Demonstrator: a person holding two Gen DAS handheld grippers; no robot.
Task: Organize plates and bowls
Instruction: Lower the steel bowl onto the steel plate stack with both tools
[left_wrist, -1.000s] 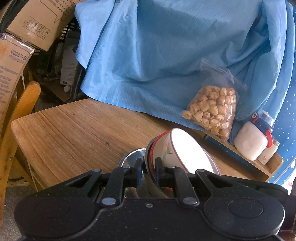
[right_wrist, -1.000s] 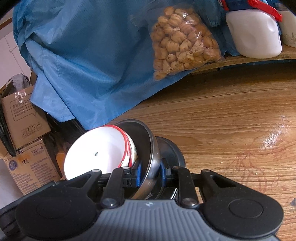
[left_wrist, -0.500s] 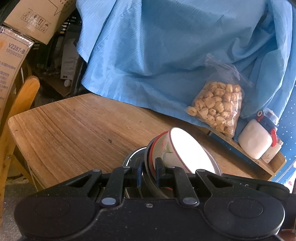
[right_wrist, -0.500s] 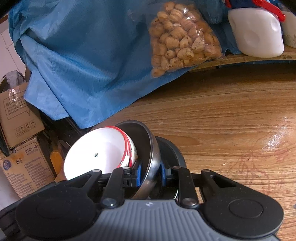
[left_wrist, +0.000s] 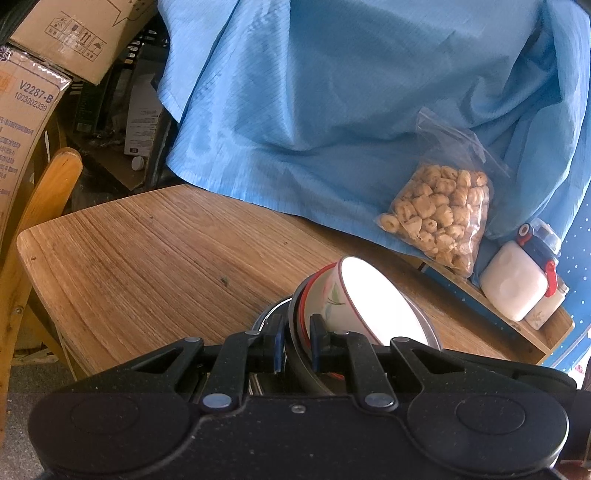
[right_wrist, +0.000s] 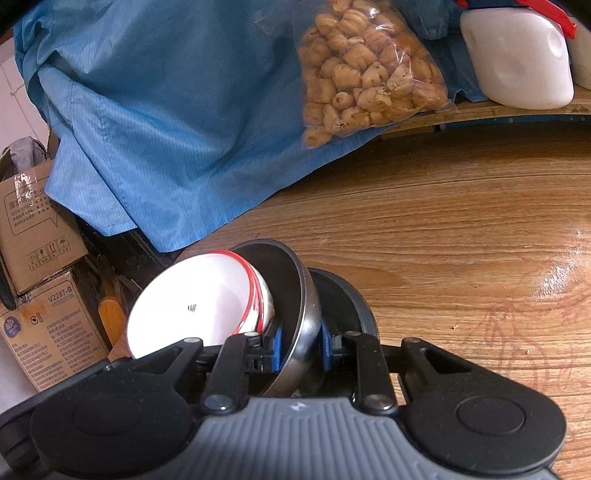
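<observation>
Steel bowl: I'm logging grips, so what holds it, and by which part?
Both grippers: the left gripper and right gripper each pinch the rim of the steel bowl, which holds the white bowls.

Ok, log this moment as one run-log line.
left claw: shut on metal bowl rim | right claw: shut on metal bowl opposite rim | inside: white red-rimmed bowls, tilted | below: wooden table

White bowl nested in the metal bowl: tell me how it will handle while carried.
The white bowl sits tilted and loose inside the metal bowl, so it may slide or rattle. It looks glazed: probably slippery and chippable. Only the metal rim is clamped by the right gripper.
</observation>
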